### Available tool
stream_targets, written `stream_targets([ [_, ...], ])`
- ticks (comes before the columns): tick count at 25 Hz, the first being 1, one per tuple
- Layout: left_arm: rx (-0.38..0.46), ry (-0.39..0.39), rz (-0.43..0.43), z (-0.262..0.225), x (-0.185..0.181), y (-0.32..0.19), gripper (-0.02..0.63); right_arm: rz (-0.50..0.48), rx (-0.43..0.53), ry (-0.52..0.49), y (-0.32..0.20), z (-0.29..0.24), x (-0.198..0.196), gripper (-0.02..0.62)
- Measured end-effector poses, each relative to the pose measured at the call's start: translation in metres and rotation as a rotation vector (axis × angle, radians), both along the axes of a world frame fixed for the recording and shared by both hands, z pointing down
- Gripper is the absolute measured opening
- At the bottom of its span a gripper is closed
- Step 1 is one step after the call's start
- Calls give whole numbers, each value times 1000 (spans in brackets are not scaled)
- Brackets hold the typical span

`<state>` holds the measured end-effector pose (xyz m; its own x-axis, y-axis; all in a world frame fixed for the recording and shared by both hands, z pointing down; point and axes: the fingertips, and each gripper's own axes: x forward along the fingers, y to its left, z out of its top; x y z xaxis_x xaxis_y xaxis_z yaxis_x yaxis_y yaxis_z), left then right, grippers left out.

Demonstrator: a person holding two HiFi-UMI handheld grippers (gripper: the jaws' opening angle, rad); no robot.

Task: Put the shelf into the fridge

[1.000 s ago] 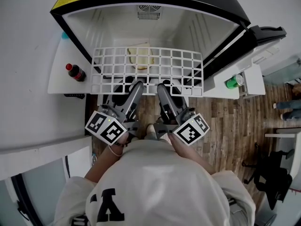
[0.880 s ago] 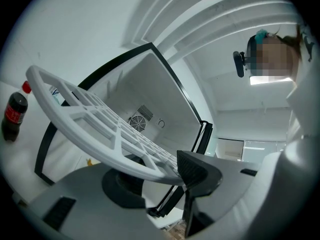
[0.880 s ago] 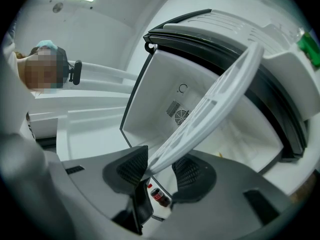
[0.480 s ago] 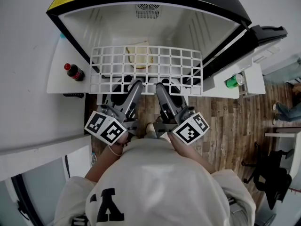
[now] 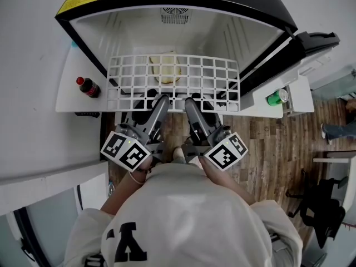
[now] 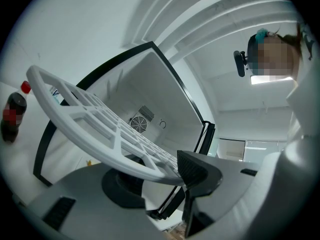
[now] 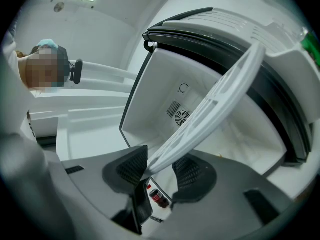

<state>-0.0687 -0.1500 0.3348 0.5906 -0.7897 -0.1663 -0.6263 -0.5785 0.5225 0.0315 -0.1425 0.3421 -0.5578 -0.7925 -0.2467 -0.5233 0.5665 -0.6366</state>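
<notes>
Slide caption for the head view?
Left gripper and right gripper hold the white shelf at the open fridge mouth.

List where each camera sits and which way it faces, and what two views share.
Head view: head-mounted, aimed steeply down at the open fridge and shelf; torso, left tool and right tool show.
Left gripper view: on the left tool, looking along its jaws, shut on the shelf's edge, into the fridge; the person's head shows.
Right gripper view: on the right tool, likewise facing the fridge, jaws shut on the shelf; the person's head shows.
Shared: both gripper views catch the fridge's rear vent.
</notes>
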Motion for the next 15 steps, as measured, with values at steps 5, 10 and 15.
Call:
stream_targets([
  [5,0,-14,1,1,0,-3,181,7,-1,0,-3,1,0,161],
  [10,-4,-17,-3,2,0,-7,181,10,-1,-3,-7,2,0,161],
  [15,-6,-17,-6,2,0,-8,181,6,-4,-4,-9,2,0,161],
])
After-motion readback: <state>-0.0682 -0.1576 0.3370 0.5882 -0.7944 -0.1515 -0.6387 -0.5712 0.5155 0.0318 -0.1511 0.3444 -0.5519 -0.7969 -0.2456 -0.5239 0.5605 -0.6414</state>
